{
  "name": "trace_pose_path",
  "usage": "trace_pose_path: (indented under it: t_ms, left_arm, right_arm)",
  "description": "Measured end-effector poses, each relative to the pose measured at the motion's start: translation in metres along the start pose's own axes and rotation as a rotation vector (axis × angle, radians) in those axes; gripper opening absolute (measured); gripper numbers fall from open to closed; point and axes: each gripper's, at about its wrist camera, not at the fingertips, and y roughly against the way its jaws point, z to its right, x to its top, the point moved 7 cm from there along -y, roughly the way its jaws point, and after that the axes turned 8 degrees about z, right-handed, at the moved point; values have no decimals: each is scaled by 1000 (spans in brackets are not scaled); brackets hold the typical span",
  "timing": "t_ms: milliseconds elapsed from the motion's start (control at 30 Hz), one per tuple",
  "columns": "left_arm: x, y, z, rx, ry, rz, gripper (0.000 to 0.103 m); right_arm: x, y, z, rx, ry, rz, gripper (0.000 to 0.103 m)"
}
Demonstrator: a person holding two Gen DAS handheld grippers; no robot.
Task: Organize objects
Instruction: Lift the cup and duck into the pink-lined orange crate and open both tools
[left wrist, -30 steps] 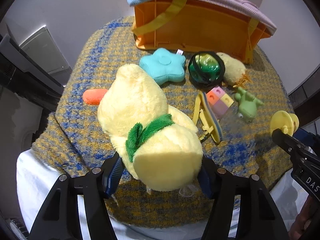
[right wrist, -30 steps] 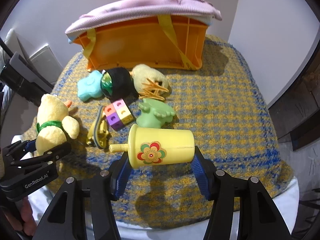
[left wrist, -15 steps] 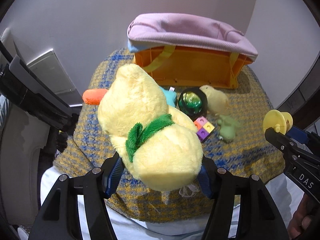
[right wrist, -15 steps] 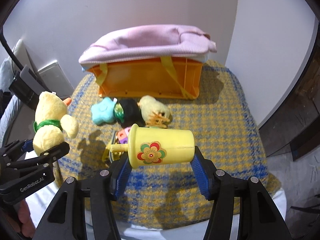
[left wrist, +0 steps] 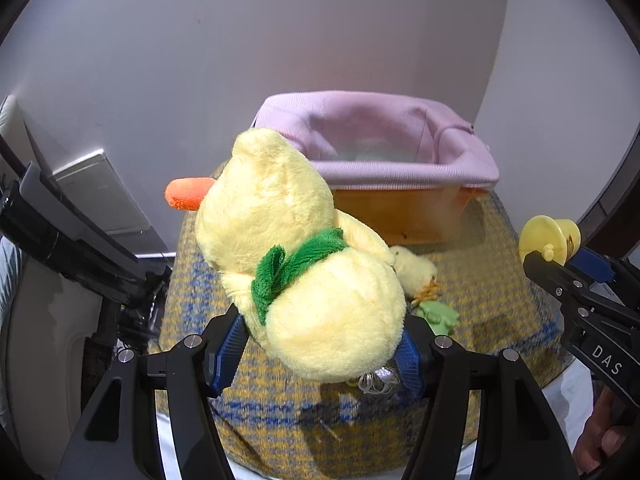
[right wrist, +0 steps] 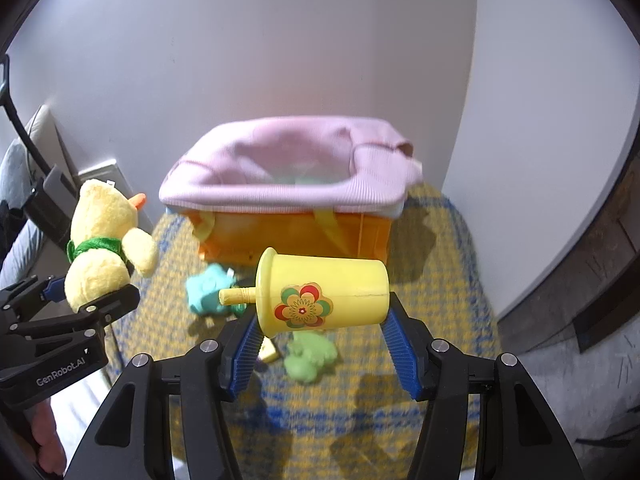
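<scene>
My left gripper (left wrist: 320, 350) is shut on a yellow plush duck (left wrist: 304, 264) with a green scarf and orange beak, held high above the table; it also shows in the right wrist view (right wrist: 100, 248). My right gripper (right wrist: 322, 352) is shut on a yellow toy cup (right wrist: 324, 296) with a flower sticker, lying sideways between the pads; it also shows in the left wrist view (left wrist: 550, 236). The orange basket (right wrist: 288, 232) with a pink fabric liner (right wrist: 288, 172) stands open at the back of the table, ahead of and below both grippers.
On the yellow and blue woven cloth (right wrist: 440, 280) lie a small yellow chick (left wrist: 414, 270), a green frog toy (right wrist: 310, 358), a teal star plush (right wrist: 208, 288) and a yellow block (right wrist: 269, 354). A white wall stands behind the basket. Dark furniture stands at the left.
Both grippers have risen and pulled back with their loads. The basket's open top has come into view and the toys on the cloth look smaller and lower.
</scene>
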Motion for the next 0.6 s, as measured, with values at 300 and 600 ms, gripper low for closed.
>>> trace_pose_path:
  t_ms: [300,600]
  left_arm:
    - [40,-13,0,-4,-6,41,64]
    - [83,-32,8,-26,-34,87,64]
  right_arm:
    - [40,-16,2,-2,10,42,57]
    - [78,-43,4,-6,17,68,57]
